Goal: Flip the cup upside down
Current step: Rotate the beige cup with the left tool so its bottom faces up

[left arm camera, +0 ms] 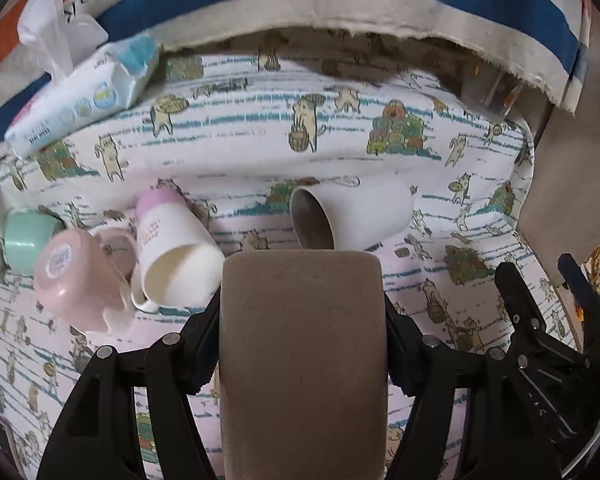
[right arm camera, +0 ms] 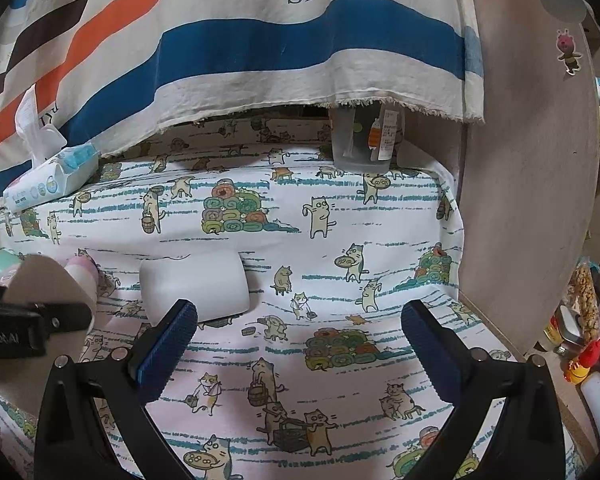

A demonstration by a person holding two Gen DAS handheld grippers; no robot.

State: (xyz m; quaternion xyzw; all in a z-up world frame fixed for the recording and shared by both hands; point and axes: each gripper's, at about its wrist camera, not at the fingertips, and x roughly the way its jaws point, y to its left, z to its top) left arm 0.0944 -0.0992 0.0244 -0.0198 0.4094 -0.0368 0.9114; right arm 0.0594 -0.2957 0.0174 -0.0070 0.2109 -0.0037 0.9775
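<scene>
My left gripper (left arm camera: 302, 312) is shut on a grey-brown cup (left arm camera: 304, 360), held above the cat-print cloth with its flat base facing away from the camera. The same cup (right arm camera: 36, 280) shows at the left of the right wrist view, in the left gripper's black fingers. A white mug (left arm camera: 356, 212) lies on its side just beyond it, mouth toward the left; it also shows in the right wrist view (right arm camera: 196, 286). My right gripper (right arm camera: 300, 340) is open and empty, low over the cloth to the right of the white mug.
Several cups lie at the left: a white and pink one (left arm camera: 172, 256), a pink one (left arm camera: 76, 280) and a mint one (left arm camera: 26, 240). A wipes pack (left arm camera: 88, 96) sits at the back left. A striped towel (right arm camera: 260, 40) hangs behind. A clear container (right arm camera: 364, 140) stands at the back right beside a wooden panel (right arm camera: 532, 200).
</scene>
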